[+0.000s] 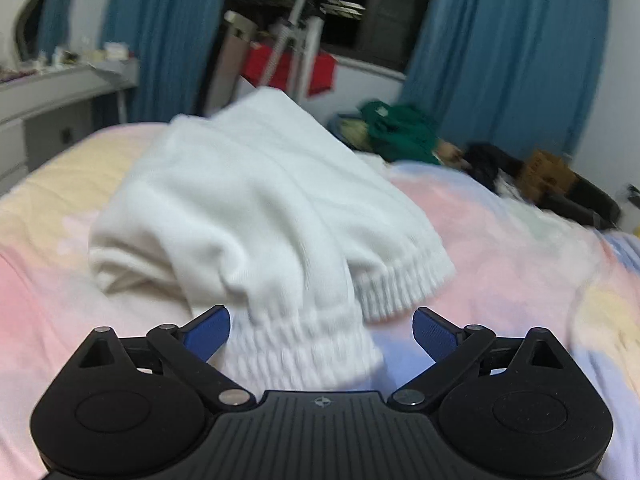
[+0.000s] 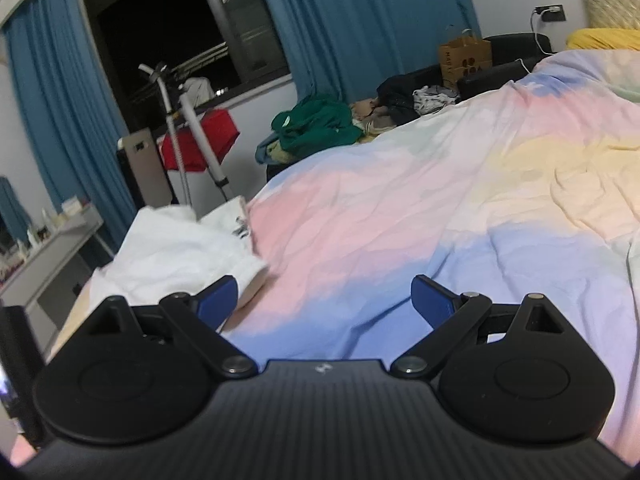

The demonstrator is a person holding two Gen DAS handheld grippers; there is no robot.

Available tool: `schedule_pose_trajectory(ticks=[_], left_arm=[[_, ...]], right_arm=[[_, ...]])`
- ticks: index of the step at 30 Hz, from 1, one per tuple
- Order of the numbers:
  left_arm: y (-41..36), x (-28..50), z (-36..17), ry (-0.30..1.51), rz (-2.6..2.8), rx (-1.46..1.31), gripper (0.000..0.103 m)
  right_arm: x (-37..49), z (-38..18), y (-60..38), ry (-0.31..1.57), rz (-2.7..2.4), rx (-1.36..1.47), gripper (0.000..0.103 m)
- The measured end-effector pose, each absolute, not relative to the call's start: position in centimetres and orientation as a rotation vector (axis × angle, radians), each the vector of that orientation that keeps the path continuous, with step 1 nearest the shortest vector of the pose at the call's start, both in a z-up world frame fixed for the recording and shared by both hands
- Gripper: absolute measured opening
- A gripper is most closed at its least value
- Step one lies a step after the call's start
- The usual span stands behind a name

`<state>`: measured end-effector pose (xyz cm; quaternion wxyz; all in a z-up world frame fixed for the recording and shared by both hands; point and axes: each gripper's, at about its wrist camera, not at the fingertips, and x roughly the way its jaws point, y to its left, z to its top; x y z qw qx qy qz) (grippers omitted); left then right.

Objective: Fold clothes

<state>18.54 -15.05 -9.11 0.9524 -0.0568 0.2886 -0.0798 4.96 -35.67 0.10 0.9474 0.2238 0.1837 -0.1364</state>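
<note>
A white knit sweater point(image 1: 256, 208) lies bunched on the pastel bedspread point(image 1: 500, 248). Its ribbed cuff point(image 1: 316, 352) lies between the wide-open fingers of my left gripper point(image 1: 322, 332), which do not clamp it. In the right wrist view the same white sweater point(image 2: 180, 248) lies at the left on the bedspread point(image 2: 400, 220). My right gripper point(image 2: 324, 300) is open and empty above the bedspread, to the right of the sweater.
A pile of green and dark clothes point(image 2: 320, 124) lies at the bed's far edge, also in the left wrist view point(image 1: 400, 132). A drying rack with a red cloth point(image 2: 196, 140), a paper bag point(image 2: 464, 56), a grey dresser point(image 1: 52, 112) and blue curtains point(image 1: 508, 60) surround the bed.
</note>
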Motion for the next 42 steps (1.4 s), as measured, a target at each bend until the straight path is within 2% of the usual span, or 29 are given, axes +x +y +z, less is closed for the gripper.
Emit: schedule_pose_trajectory(ticks=[2, 4, 5, 7, 9, 12, 18, 24, 31, 36, 37, 40, 42], left_arm=[[-15.9, 19.9, -9.5, 0.617, -0.093, -0.101, 0.097], [-16.0, 20.8, -9.8, 0.637, -0.034, -0.108, 0.089], [-15.9, 21.1, -10.0, 0.646, -0.011, -0.116, 0.078], [-15.1, 21.3, -9.8, 0.664, -0.005, -0.148, 0.071], [-14.2, 20.9, -9.2, 0.674, -0.024, -0.149, 0.048], [-12.3, 19.3, -8.0, 0.685, -0.075, -0.192, 0.032], [-5.9, 16.1, -4.4, 0.684, -0.233, -0.288, 0.026], [1.9, 12.1, -0.8, 0.648, -0.311, -0.37, 0.025], [12.1, 10.9, -2.9, 0.649, -0.212, -0.548, 0.026], [15.2, 11.9, -4.3, 0.673, -0.156, -0.631, 0.027], [15.5, 12.1, -4.5, 0.673, -0.151, -0.635, 0.027], [15.6, 12.9, -5.0, 0.674, -0.136, -0.624, 0.028], [15.7, 13.6, -5.3, 0.675, -0.128, -0.62, 0.029]], right_arm=[[5.3, -0.2, -36.3, 0.364, -0.28, 0.473, 0.095], [5.6, -0.6, -36.6, 0.363, -0.273, 0.491, 0.095], [5.6, -0.5, -36.5, 0.362, -0.259, 0.488, 0.095], [5.6, -0.3, -36.1, 0.36, -0.227, 0.475, 0.095], [5.6, -0.1, -35.6, 0.358, -0.195, 0.463, 0.095], [5.6, 0.2, -35.0, 0.356, -0.147, 0.444, 0.095], [5.5, 0.8, -33.7, 0.35, -0.051, 0.406, 0.095], [4.1, 2.0, -33.0, 0.322, 0.072, 0.49, 0.095], [6.2, -0.2, -31.2, 0.469, 0.201, 0.577, 0.095], [10.7, -2.9, -28.4, 0.603, 0.249, 0.566, 0.094], [11.7, -3.5, -27.8, 0.629, 0.257, 0.561, 0.093], [14.1, -5.8, -26.4, 0.709, 0.264, 0.563, 0.077], [14.9, -7.1, -25.6, 0.718, 0.294, 0.573, 0.077]])
